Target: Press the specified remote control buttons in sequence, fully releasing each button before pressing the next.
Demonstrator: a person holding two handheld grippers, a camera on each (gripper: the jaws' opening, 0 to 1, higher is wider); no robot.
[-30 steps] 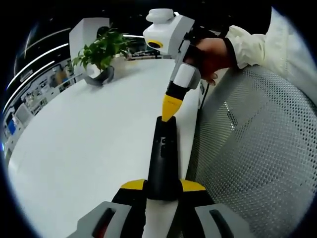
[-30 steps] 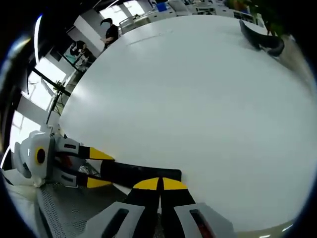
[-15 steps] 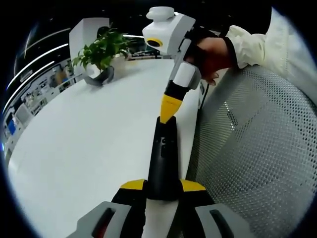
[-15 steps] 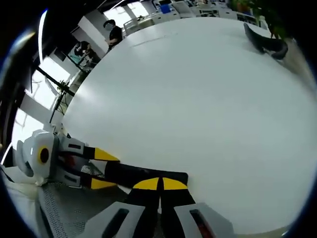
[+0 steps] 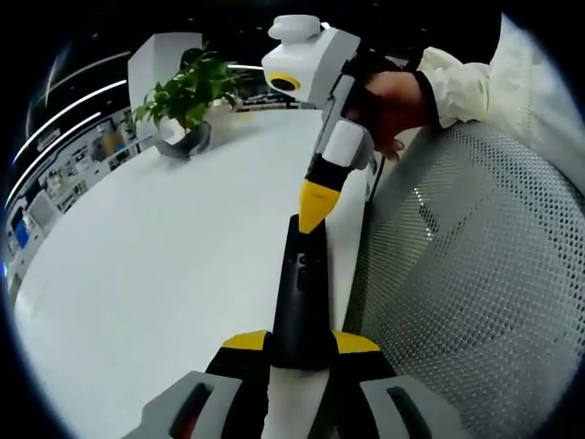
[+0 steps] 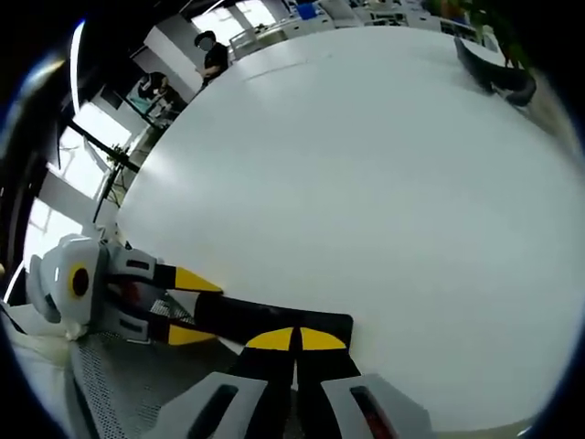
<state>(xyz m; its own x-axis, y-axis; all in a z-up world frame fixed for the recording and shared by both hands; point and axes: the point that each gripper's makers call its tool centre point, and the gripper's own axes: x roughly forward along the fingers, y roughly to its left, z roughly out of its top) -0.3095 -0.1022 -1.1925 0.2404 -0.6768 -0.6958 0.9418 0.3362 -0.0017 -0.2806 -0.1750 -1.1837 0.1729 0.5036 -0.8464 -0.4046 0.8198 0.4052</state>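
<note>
Remote: a black remote control (image 5: 301,293) is lying along the near edge of the white table (image 5: 164,274), beside the mesh chair back (image 5: 466,274).
Long axis: it is running parallel to that table edge; in the left gripper view it is pointing straight away from the camera, toward the far end of the table.
Left claw: the left claw (image 5: 302,343) is gripping the near end of the remote, yellow tips pressing on either side of it.
Right claw: the right claw (image 5: 313,203) is coming in from the far end, yellow tips drawn together to a point and sitting at the far tip of the remote; I cannot tell whether they are touching it.
Left gripper view, extra: a hand (image 5: 395,102) in a white sleeve (image 5: 475,78) is holding the right claw's handle; a leafy plant (image 5: 189,91) in a dark pot is standing at the far corner of the table.
Right gripper view, extra: the right claw (image 6: 294,339) is showing its tips closed side by side over the remote (image 6: 274,321); the left claw (image 6: 187,306) is clamping the remote's other end at the table edge; people (image 6: 210,57) are standing beyond the far side of the table.
Buttons: small buttons are showing on the remote's top face in the left gripper view, too small to read.
Writing: none is legible on the remote or the claws.
</note>
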